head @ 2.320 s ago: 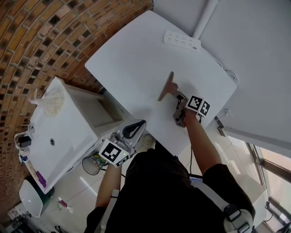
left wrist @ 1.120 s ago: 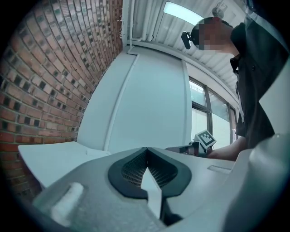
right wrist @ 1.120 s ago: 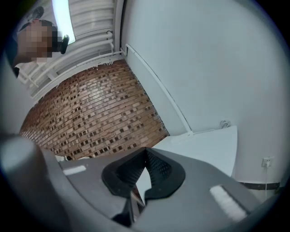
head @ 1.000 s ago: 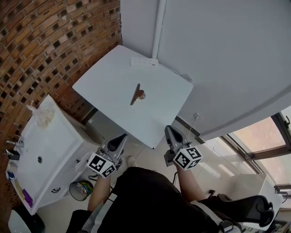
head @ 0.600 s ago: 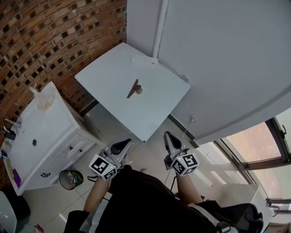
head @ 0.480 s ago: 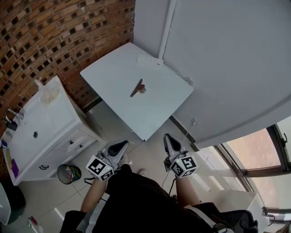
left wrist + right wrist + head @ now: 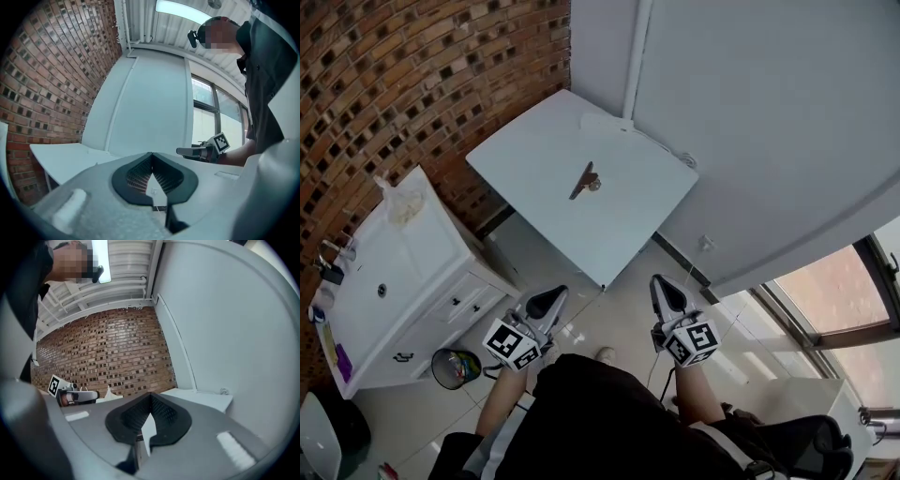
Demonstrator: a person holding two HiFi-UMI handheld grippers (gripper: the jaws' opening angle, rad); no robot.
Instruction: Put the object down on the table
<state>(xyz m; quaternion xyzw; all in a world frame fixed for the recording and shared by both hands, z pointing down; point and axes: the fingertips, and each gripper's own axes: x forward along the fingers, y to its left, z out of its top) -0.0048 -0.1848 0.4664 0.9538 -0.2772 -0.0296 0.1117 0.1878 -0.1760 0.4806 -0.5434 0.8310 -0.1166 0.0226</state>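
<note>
1. Nearest in, the left gripper (image 7: 549,300) is held low in front of the body. Its jaws are pressed together with nothing caught between them.
2. Right beside it, the right gripper (image 7: 666,292) is carried the same way, with its jaws shut tight and nothing pinched.
3. Both grippers are seen over the floor, well apart from the table (image 7: 534,164). Nothing is being touched by either.
4. Off to the left, a white cabinet (image 7: 380,281) is passed, with a small bin (image 7: 455,367) near its foot.
5. Farther out, the clip (image 7: 584,180) is found lying on the table top, around its middle and free of both grippers.
6. The clip is seen as a slim brown piece with a small shiny metal part just at its right side. Finer detail is too small to be made out.
7. The step is judged finished: the clip appears to be set down and released.
8. Little is called for next. The grippers need only be kept clear of the table so the clip is not nudged.
9. Farthest back, the scene is closed off by a brick wall (image 7: 412,75).
</note>
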